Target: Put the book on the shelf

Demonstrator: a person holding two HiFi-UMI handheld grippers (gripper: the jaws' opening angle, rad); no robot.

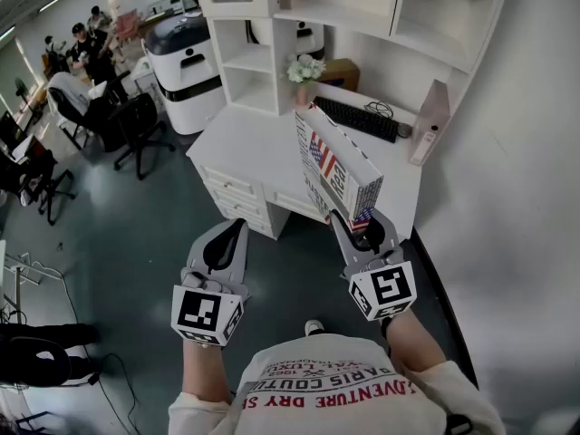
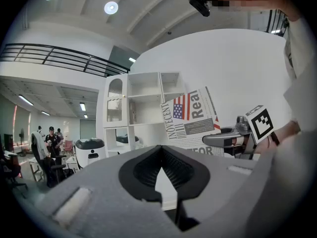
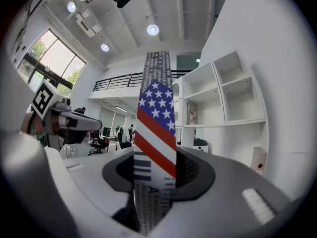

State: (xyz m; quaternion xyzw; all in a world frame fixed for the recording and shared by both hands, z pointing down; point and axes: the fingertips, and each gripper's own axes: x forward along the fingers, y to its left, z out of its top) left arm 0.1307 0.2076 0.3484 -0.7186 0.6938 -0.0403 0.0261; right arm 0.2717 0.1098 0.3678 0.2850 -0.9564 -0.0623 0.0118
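A book (image 1: pixel 337 166) with a stars-and-stripes and newsprint cover stands upright over the front of the white desk (image 1: pixel 245 143). My right gripper (image 1: pixel 361 232) is shut on its lower edge. In the right gripper view the book's spine (image 3: pixel 156 113) rises straight out from between the jaws. The left gripper view shows its cover (image 2: pixel 190 118) off to the right. My left gripper (image 1: pixel 227 243) hangs beside it above the floor, shut and holding nothing. The white shelf unit (image 1: pixel 258 62) with open compartments stands on the back of the desk.
On the desk are a black keyboard (image 1: pixel 358 118), a flower pot (image 1: pixel 305 71) and a pale upright box (image 1: pixel 430 120) against the wall. A white-and-black machine (image 1: pixel 186 66) stands left of the desk. Office chairs (image 1: pixel 136 130) and people are at the far left.
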